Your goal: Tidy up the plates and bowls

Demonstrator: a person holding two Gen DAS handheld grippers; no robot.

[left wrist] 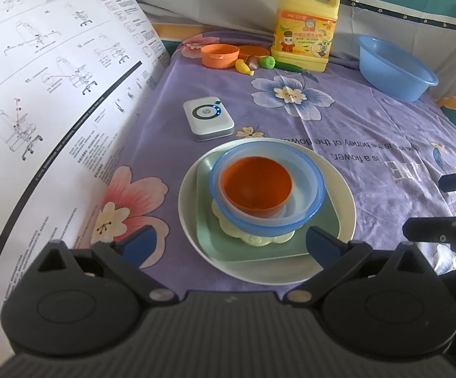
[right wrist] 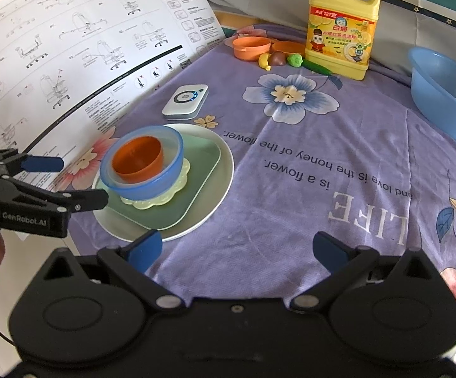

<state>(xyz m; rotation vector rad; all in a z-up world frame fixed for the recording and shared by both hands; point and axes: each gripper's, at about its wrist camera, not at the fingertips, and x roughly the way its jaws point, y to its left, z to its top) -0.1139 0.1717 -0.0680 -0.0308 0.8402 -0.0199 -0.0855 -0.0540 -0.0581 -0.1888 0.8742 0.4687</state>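
Observation:
A stack stands on the purple flowered cloth: a round white plate point(left wrist: 344, 201) point(right wrist: 218, 186), a square pale green plate point(left wrist: 209, 239) point(right wrist: 196, 189), a small yellow scalloped dish point(left wrist: 259, 239) point(right wrist: 152, 203), a blue bowl point(left wrist: 306, 186) point(right wrist: 146, 192) and an orange bowl point(left wrist: 256, 186) point(right wrist: 136, 157) nested inside. My left gripper point(left wrist: 231, 242) is open and empty, its jaws spread just in front of the stack; it also shows in the right wrist view point(right wrist: 83, 179). My right gripper point(right wrist: 237, 249) is open and empty over bare cloth right of the stack.
A white power bank point(left wrist: 209, 119) point(right wrist: 185, 100) lies behind the stack. At the back are an orange cup point(left wrist: 220, 55), toy fruits point(left wrist: 253, 63), a yellow detergent jug point(left wrist: 305, 34) and a blue basin point(left wrist: 395, 69). A large printed instruction sheet point(left wrist: 48, 94) rises on the left.

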